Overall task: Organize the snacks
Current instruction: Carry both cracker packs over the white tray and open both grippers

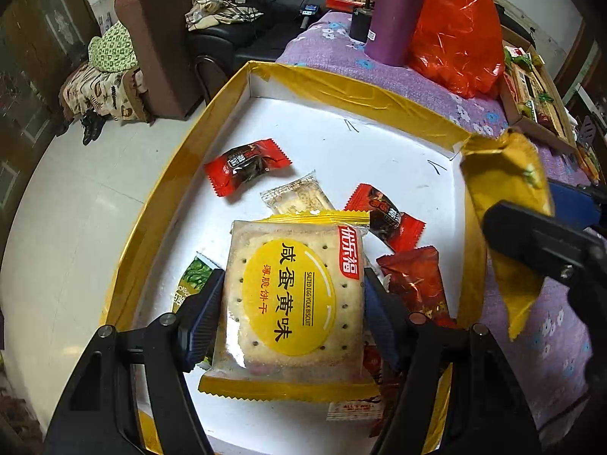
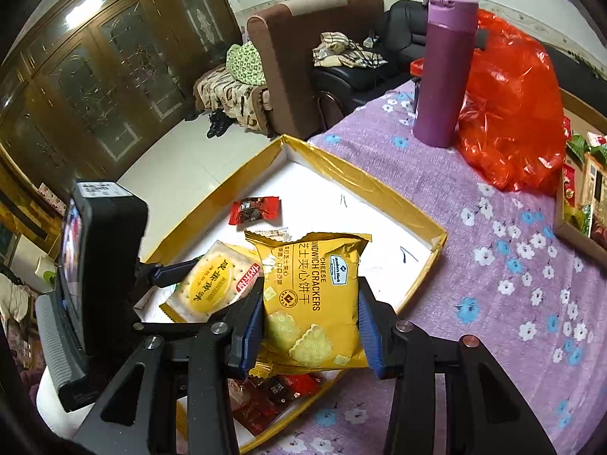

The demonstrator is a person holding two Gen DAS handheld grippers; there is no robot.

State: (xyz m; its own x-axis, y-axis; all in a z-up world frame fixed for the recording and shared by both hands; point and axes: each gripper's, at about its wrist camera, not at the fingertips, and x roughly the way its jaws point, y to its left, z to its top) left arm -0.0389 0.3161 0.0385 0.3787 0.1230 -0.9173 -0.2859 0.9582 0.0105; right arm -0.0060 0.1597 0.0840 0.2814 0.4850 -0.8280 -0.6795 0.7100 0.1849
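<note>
1. Left wrist view: the left gripper (image 1: 292, 303) clamps a salted egg yolk biscuit packet (image 1: 294, 292) between its blue pads, held above the white floor of a gold-rimmed tray (image 1: 341, 91). Under and around it lie red wrapped candies (image 1: 246, 165), a clear cracker packet (image 1: 296, 195) and a green-printed packet (image 1: 193, 280). At the right edge the right gripper's black finger (image 1: 531, 239) presses a yellow packet (image 1: 504, 174) over the tray's corner. A purple bottle (image 1: 398, 11) and a red plastic bag (image 1: 455, 30) stand on the floral cloth (image 1: 561, 341) beyond.

2. Right wrist view: the right gripper (image 2: 309, 322) is closed on a cheese sandwich crackers packet (image 2: 311, 295), held over the tray's (image 2: 360, 178) near part. To the left, the left gripper (image 2: 212, 284) holds the biscuit packet (image 2: 212, 284) over the tray.
</note>
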